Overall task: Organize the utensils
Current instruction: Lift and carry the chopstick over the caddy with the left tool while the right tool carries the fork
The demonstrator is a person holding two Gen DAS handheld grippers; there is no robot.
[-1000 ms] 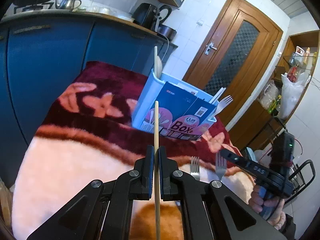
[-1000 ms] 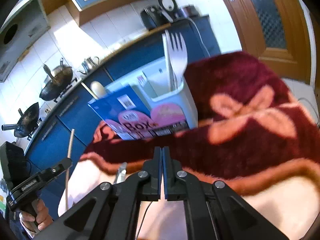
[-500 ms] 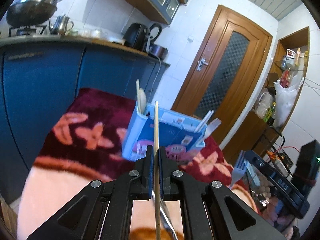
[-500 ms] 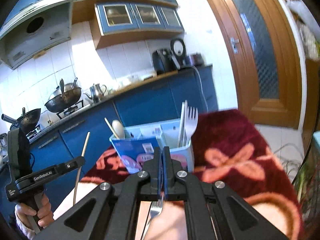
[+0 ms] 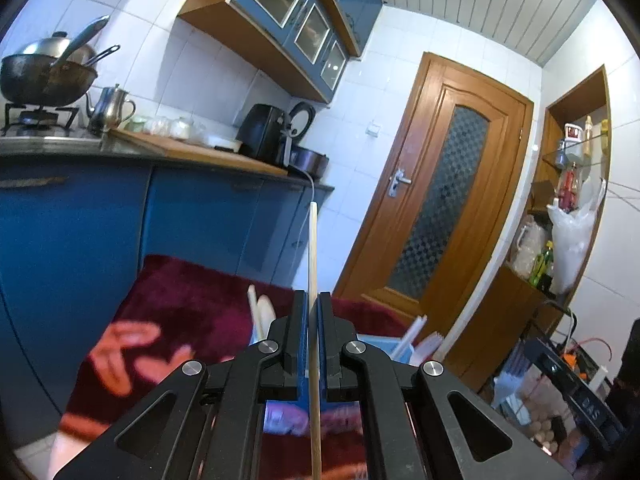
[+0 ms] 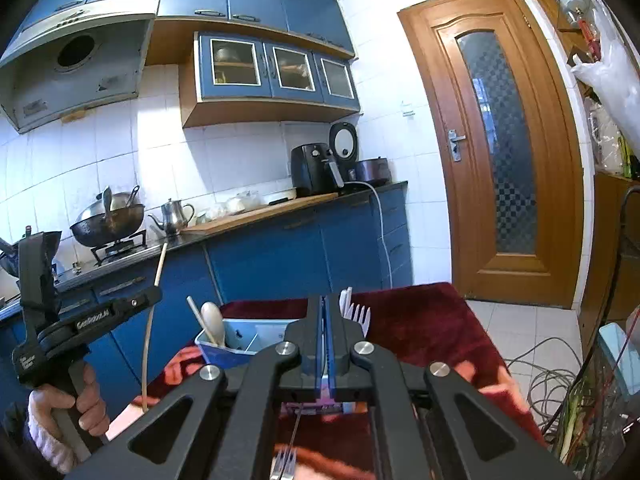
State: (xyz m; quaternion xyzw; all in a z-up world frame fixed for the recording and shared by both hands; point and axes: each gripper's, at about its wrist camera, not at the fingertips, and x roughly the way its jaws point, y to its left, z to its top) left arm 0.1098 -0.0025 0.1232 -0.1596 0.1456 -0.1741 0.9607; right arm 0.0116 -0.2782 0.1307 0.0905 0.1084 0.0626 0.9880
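Note:
My left gripper [image 5: 313, 300] is shut on a wooden chopstick [image 5: 312, 248] that stands upright through its jaws; it also shows in the right wrist view [image 6: 154, 292]. My right gripper [image 6: 323, 304] is shut on a metal fork [image 6: 286, 460] that hangs tines down below the jaws. The blue utensil box [image 6: 224, 350] stands on the dark red blanket [image 6: 420, 320], just beyond and below both grippers. It holds a wooden spoon [image 6: 212, 320] on the left and white plastic forks [image 6: 358, 314] on the right.
Blue kitchen cabinets [image 6: 280, 248] and a counter with a wok [image 6: 108, 216], a kettle and an air fryer run behind the table. A wooden door [image 6: 504, 140] stands at the right. Cables [image 6: 540, 380] lie on the floor beside the table.
Both grippers have risen and tilted up, so the box has dropped low in both views. The right gripper now holds a fork picked up from the blanket.

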